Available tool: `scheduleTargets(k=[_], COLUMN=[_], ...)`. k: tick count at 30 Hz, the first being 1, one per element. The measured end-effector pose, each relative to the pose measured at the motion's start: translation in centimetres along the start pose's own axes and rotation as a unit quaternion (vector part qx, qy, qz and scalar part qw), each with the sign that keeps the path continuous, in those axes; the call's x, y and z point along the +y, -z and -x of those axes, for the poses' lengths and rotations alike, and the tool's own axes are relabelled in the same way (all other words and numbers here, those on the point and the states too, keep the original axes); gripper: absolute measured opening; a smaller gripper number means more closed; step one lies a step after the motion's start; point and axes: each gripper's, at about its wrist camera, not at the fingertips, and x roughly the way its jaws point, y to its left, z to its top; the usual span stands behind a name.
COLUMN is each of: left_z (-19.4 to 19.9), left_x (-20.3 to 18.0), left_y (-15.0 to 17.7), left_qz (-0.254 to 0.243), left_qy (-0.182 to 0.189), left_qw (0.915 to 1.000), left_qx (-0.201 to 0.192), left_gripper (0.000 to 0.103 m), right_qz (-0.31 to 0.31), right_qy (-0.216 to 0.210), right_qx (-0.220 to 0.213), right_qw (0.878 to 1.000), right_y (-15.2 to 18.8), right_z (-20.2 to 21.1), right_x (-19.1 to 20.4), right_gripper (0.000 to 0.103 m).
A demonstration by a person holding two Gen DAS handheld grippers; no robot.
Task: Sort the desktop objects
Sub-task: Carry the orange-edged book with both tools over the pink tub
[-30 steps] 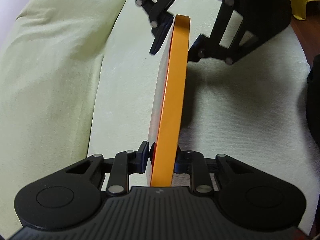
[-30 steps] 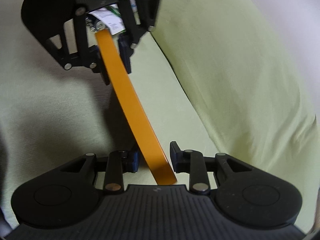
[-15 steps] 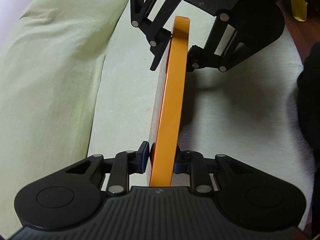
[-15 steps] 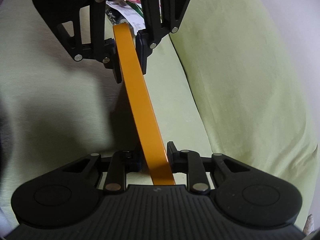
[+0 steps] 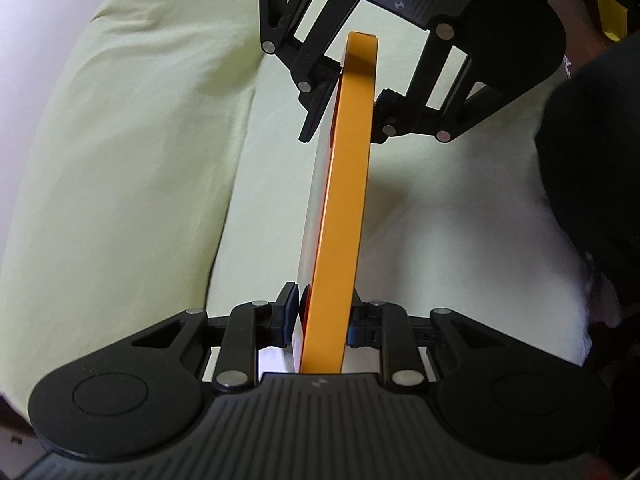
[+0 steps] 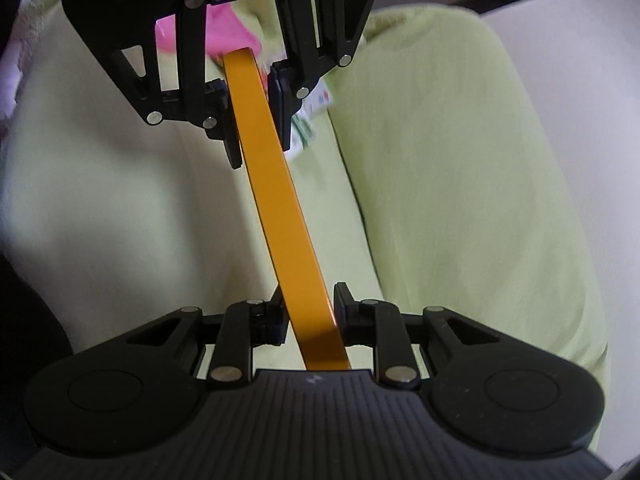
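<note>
— Where is the orange box [image 5: 340, 216] now?

— Held edge-up in the air above the pale green bedding [image 5: 132, 184], between the two claws; each wrist view looks along its narrow orange side, with the other claw at the far end; in the left wrist view a white face shows on its left side.

— And the left gripper [image 5: 320, 316]?

— Clamped on the near end of the orange box; both pads press its faces, one on each side; in the right wrist view the same claw appears at the top, closed on the far end of the box.

— The right gripper [image 6: 306, 314]?

— In its own view the left pad touches the box, while the right pad sits just beside the orange edge, and I cannot tell whether it touches; in the left wrist view its fingers pinch the far end, so it grips the box.

— Anything else around?

— A dark sleeve [image 5: 592, 168] at the right edge of the left wrist view; a pink object [image 6: 218, 36] and a white and green printed packet [image 6: 310, 114] behind the left claw, lying on the bedding; a raised fold of the bedding runs beside the box.
</note>
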Motion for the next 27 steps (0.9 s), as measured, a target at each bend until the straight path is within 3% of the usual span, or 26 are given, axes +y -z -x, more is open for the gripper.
scheduleTargets(k=[11, 13, 18, 27], left_z=[7.6, 8.8, 11.8, 15.3], left_x=[-1.5, -1.8, -2.8, -4.9], left_y=[5.9, 6.9, 9.6, 13.0], left_qz=[0.042, 0.052, 0.074, 0.115], left_qy=[-0.035, -0.040, -0.050, -0.055], left_qw=[0.9962, 0.9947, 0.9899, 0.9797], left_qx=[0.068, 0.079, 0.110, 0.154], left_gripper=[0.027, 0.027, 0.027, 0.027], right_qz=[0.033, 0.037, 0.053, 0.080], right_qy=[-0.024, -0.030, -0.044, -0.071], right_qx=[-0.083, -0.096, -0.129, -0.174], right_qw=[0.996, 0.994, 0.989, 0.979], right_y=[-7.3, -9.0, -11.4, -13.5], right_z=[3.7, 6.7, 8.7, 7.9], right_x=[1.4, 1.9, 4.1, 8.5], right_gripper=[0.018, 0.018, 0.018, 0.018])
